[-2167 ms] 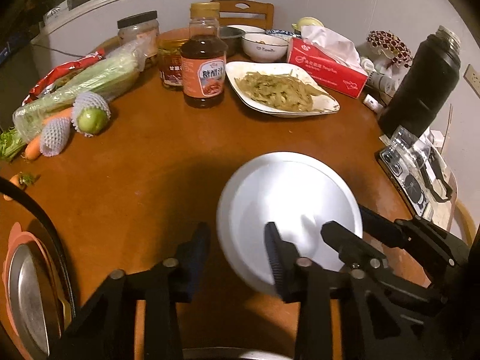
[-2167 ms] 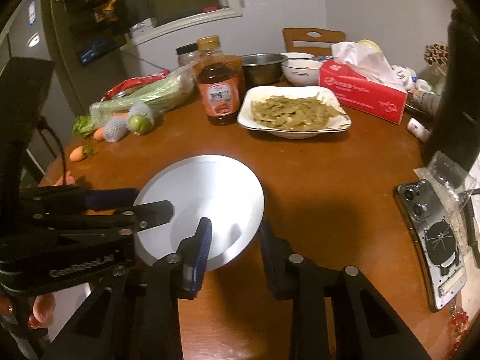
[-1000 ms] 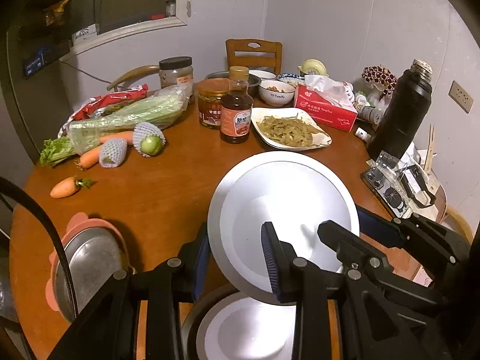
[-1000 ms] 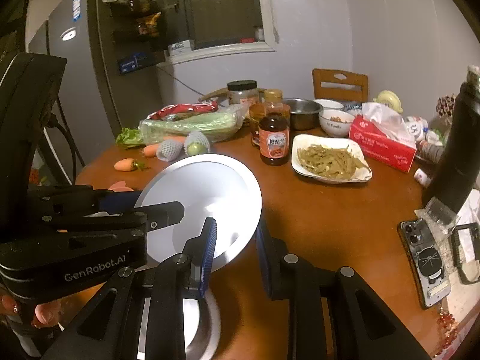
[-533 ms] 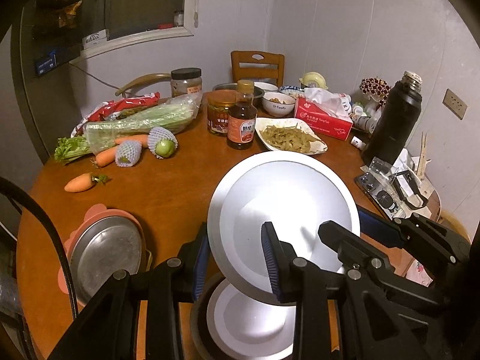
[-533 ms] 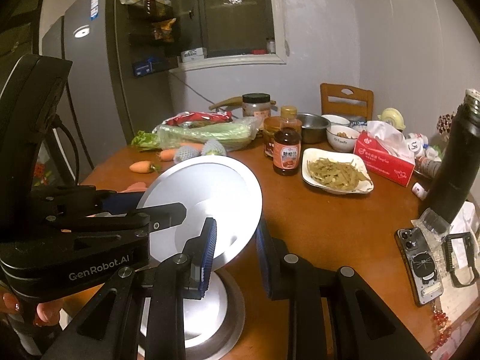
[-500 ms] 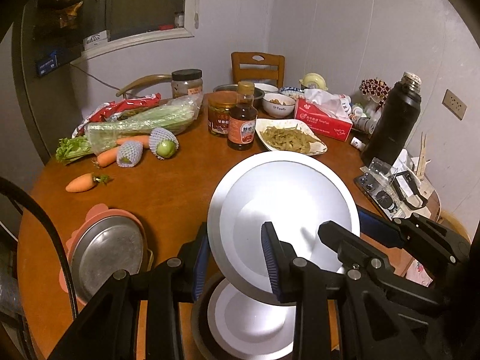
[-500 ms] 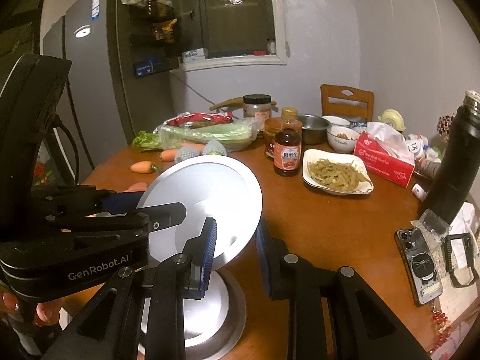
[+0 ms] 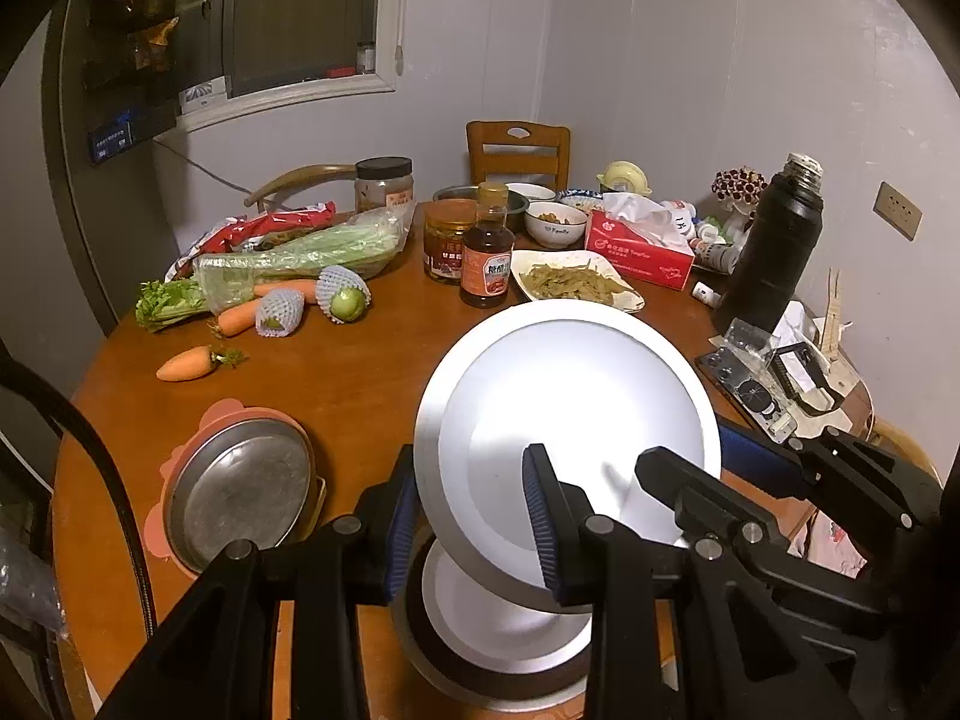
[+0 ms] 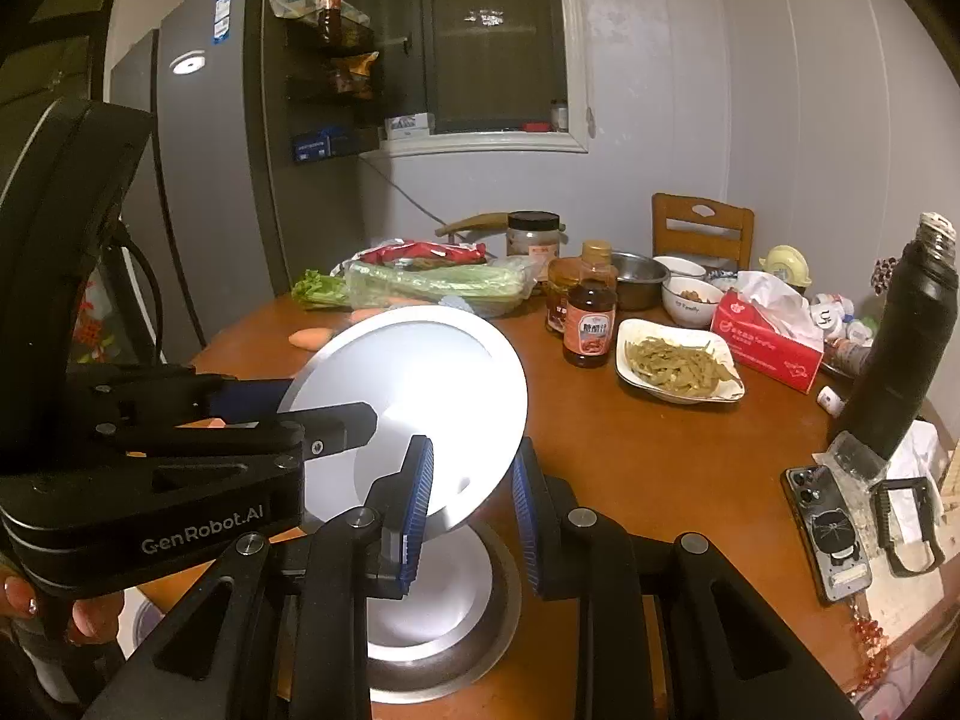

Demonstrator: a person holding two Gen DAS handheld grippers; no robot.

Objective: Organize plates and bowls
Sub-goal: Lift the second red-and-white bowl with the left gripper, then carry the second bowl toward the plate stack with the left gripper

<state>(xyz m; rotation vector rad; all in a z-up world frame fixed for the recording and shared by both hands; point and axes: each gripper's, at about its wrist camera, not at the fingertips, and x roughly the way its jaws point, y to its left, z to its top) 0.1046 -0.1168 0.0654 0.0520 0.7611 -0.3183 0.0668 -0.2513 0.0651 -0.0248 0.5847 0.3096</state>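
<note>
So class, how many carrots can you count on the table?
3: one lone carrot near the table edge, two carrots beside the netted fruit. More may hide under the celery bag.

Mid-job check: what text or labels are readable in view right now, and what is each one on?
"GenRobot.AI": on the left tool's body.
"Family": on the white bowl, faint.
Sauce bottle: label characters too blurred to read.
Red tissue box, both jars and the fridge stickers: print too small to read.

Round wood table (image 9: 336,396), chair (image 9: 518,147), dark window (image 10: 492,42), grey fridge (image 10: 204,180), pale walls
</note>
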